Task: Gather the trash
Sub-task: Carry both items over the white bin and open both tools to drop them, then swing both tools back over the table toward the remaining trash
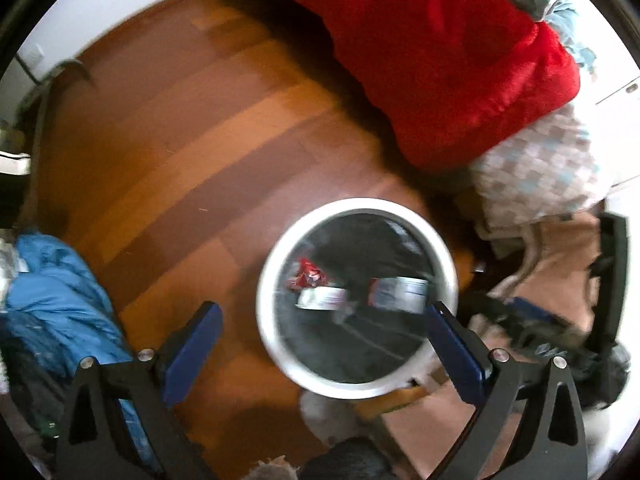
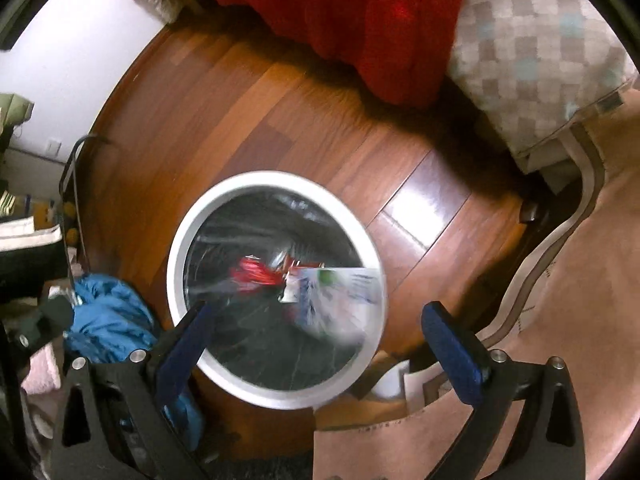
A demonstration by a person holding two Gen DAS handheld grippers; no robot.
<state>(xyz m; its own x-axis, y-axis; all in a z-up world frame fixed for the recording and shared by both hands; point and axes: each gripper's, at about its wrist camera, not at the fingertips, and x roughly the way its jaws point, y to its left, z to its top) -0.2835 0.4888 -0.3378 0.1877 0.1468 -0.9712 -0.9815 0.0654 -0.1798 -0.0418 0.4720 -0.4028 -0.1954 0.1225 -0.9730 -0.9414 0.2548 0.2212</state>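
**Hovering over the bin, both grippers empty**

Looking straight down now, and the white-rimmed trash bin [image 1: 357, 295] stands on the wooden floor [image 1: 180, 152], lined with a dark bag. The left gripper [image 1: 322, 316] hangs above it, jaws spread wide with nothing between them, one blue pad over the floor and the other over the bin's rim. Inside the bin lie a crumpled red wrapper [image 1: 307, 276] and two pale, blurred packages [image 1: 398, 293] side by side.

Over to the right gripper [image 2: 320, 320], jaws also spread apart and empty, straddling the near side of the same bin [image 2: 276, 290]. From here a white printed package [image 2: 340, 300] shows as a smear across the bin's right rim; whether it is touching the rim or in the air, I cannot tell. The red wrapper [image 2: 256, 272] sits just beside it.

A red blanket [image 1: 440, 60] hangs from the bed beyond, and a blue garment [image 1: 56, 300] lies heaped on the floor near the bin.
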